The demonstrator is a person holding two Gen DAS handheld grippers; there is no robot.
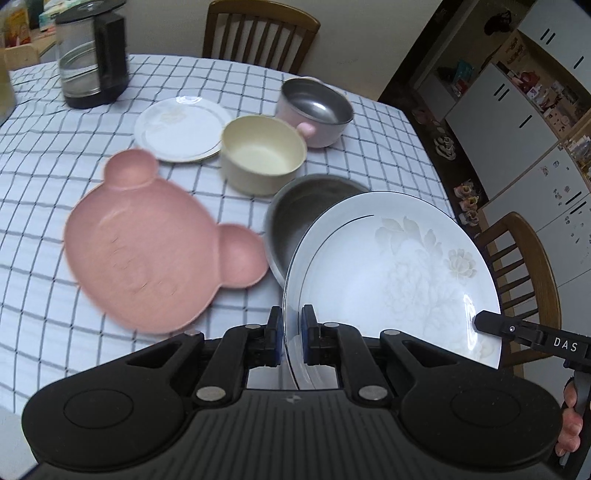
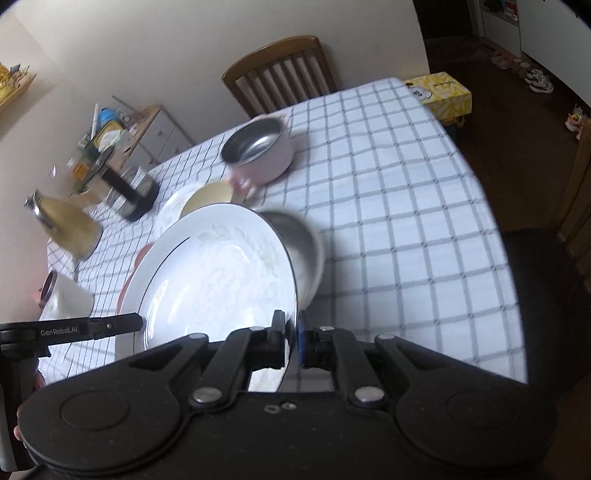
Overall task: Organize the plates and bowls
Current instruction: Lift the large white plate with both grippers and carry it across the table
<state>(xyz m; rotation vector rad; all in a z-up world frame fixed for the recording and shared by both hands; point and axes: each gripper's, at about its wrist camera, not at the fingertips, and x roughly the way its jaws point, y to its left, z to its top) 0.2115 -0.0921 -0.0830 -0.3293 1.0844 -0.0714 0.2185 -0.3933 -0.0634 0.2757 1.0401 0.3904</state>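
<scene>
We see a table (image 1: 44,155) under a white cloth with a dark grid, wooden chairs (image 1: 258,29) at its far edge and right side, and white cabinets (image 1: 517,122) across a dark floor. Both grippers pinch one large white floral plate (image 1: 399,266), held tilted above the table's near right part: the left gripper (image 1: 292,332) is closed on its near rim, and the right gripper (image 2: 293,338) is closed on the opposite rim.

On the cloth lie a pink bear-shaped plate (image 1: 147,251) toward the left, a second white plate (image 1: 181,127) farther back, a cream bowl (image 1: 262,153) just beside it, and a pink pot with a steel inside (image 1: 314,110) near the far edge. A glass kettle (image 1: 92,55) stands at the far left corner.

A grey metal bowl (image 1: 299,218) is half hidden behind the lifted plate. The right wrist view is blurred, and items at the table's left edge are hard to make out.
</scene>
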